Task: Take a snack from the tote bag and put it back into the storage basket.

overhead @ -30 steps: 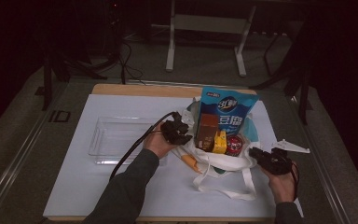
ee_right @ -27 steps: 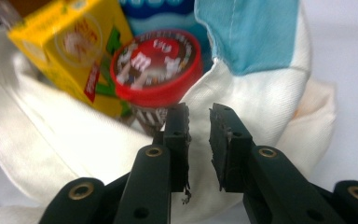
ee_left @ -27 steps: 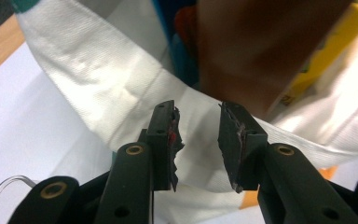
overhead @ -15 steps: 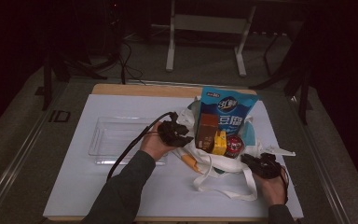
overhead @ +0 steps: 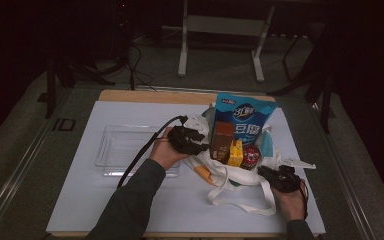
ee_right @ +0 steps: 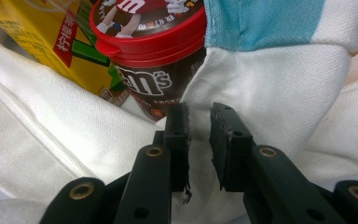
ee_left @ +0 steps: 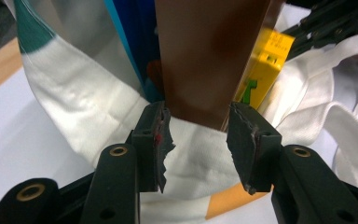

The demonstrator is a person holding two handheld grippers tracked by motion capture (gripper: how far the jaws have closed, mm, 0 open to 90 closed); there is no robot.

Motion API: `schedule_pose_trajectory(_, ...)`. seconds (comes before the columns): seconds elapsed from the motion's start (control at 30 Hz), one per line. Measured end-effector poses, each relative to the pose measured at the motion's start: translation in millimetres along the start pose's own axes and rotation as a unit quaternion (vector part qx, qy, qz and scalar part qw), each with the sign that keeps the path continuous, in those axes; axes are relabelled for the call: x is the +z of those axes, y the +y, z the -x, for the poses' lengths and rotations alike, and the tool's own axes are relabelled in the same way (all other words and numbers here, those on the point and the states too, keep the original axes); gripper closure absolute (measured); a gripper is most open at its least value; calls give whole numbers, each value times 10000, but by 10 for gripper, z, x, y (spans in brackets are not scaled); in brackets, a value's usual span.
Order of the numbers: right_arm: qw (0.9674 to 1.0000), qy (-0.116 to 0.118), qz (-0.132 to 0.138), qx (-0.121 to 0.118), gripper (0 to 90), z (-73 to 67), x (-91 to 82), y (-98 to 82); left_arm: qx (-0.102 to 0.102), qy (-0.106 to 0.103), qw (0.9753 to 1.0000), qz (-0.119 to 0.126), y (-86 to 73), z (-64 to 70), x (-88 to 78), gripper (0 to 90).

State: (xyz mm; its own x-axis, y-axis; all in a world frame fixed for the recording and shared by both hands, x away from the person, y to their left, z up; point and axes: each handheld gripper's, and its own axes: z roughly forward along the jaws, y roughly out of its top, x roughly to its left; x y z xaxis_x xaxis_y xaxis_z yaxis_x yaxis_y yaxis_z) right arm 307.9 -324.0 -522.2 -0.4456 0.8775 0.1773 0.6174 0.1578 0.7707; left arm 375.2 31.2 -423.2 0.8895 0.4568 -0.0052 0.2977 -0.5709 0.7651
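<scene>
Bag point(overhead: 240, 172) on the counter point(overhead: 130, 200), both grippers at its mouth.
Left gripper point(ee_left: 196, 140) has just been opening, jaws apart, brown box point(ee_left: 205, 56) between them; right gripper point(ee_right: 198, 130) pinches the bag's rim beside the red tub point(ee_right: 154, 51).

Black tools point(ee_left: 196, 140) with brass rivets, dark grey sleeves point(overhead: 130, 200).
</scene>
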Motion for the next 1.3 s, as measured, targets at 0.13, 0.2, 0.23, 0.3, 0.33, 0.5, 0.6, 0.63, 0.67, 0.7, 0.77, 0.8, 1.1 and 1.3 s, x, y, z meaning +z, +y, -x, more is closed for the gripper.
schedule_pose_trajectory(0.13, 10000, 43, 19, 61, 765, 10, 0, -10, -28, -62, 9999, 87, 6, -23, -39, 575)
schedule_pose_trajectory(0.2, 10000, 48, 15, 59, 764, 13, 0, -8, -11, -73, 9999, 135, 14, -25, -54, 559)
schedule_pose_trajectory(0.23, 10000, 49, 16, 55, 764, 13, 0, -9, 11, -110, 9998, 166, 18, -29, -64, 547)
schedule_pose_trajectory(0.3, 10000, 55, 21, 62, 764, 15, 0, -12, 57, -156, 9996, 214, 30, -38, -78, 526)
schedule_pose_trajectory(0.33, 9999, 66, 26, 72, 763, 17, 0, -13, 64, -199, 9995, 234, 36, -45, -82, 512)
schedule_pose_trajectory(0.5, 9999, 81, 31, 77, 760, 22, 0, -15, 166, -272, 9991, 286, 63, -67, -92, 462)
schedule_pose_trajectory(0.6, 9998, 129, 50, 125, 757, 35, -1, -22, 173, -333, 9987, 332, 66, -93, -95, 442)
schedule_pose_trajectory(0.63, 9998, 129, 50, 125, 757, 35, -1, -22, 173, -333, 9987, 332, 66, -93, -95, 437)
schedule_pose_trajectory(0.67, 9998, 146, 61, 141, 757, 41, 0, -25, 191, -392, 9982, 408, 64, -100, -91, 437)
schedule_pose_trajectory(0.7, 9998, 144, 65, 132, 756, 41, 1, -26, 205, -406, 9981, 425, 65, -100, -87, 416)
schedule_pose_trajectory(0.77, 9998, 140, 68, 130, 755, 39, 1, -27, 233, -477, 9975, 476, 69, -94, -76, 403)
schedule_pose_trajectory(0.8, 9998, 143, 68, 137, 755, 39, 0, -28, 262, -493, 9973, 484, 75, -92, -70, 392)
schedule_pose_trajectory(1.1, 9998, 148, 82, 133, 750, 40, 0, -32, 376, -591, 9963, 497, 252, -107, -11, 336)
schedule_pose_trajectory(1.3, 9997, 186, 82, 138, 746, 48, 0, -33, 265, -633, 9956, 636, 333, -141, 70, 296)
